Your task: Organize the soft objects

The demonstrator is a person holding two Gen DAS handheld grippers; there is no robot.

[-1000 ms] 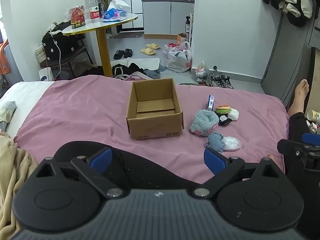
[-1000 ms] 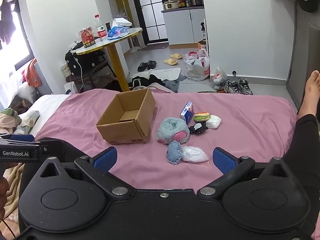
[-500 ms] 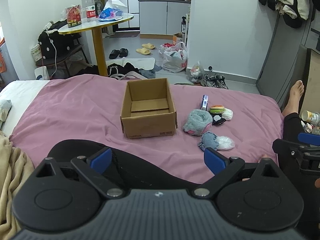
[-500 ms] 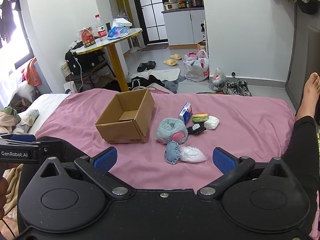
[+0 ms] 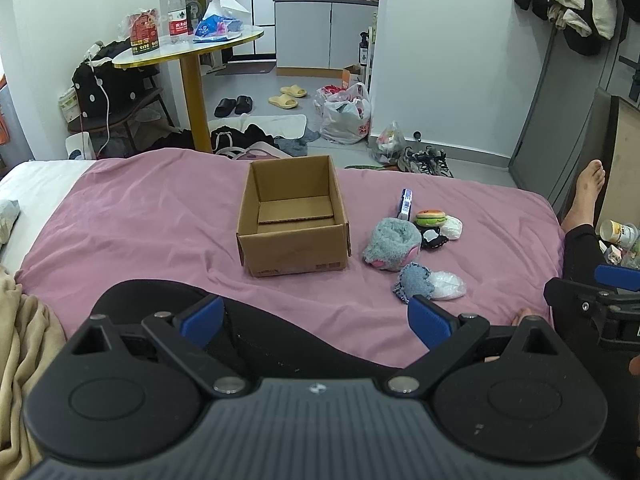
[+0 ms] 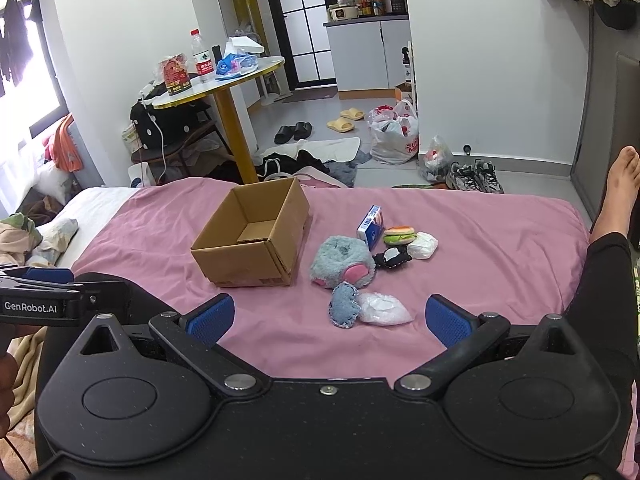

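Note:
An open, empty cardboard box point(image 5: 294, 216) point(image 6: 252, 236) stands on the pink bedspread point(image 5: 160, 216) point(image 6: 480, 240). To its right lie a fluffy teal plush point(image 5: 394, 244) point(image 6: 342, 262), a blue denim heart point(image 5: 414, 288) point(image 6: 344, 310), a white plastic-wrapped piece point(image 5: 448, 285) point(image 6: 384, 309), a small burger toy point(image 5: 430, 217) point(image 6: 400, 235), a black-and-white toy point(image 5: 432, 238) point(image 6: 392, 258), a white pouch point(image 5: 452, 227) point(image 6: 423, 245) and a blue carton point(image 5: 406, 204) point(image 6: 370, 226). My left gripper point(image 5: 316, 320) and right gripper point(image 6: 328, 316) are both open, empty, well short of the objects.
A person's black-clad legs lie under both grippers, with a bare foot point(image 5: 584, 196) at the bed's right edge. A beige blanket point(image 5: 20, 332) lies at the left. Beyond the bed stand a round table point(image 5: 192, 48) with a bottle, floor clutter, bags and shoes.
The left wrist view has shifted slightly, so the box and toys sit a little differently in frame. The right view is nearly the same. Both grippers stay open.

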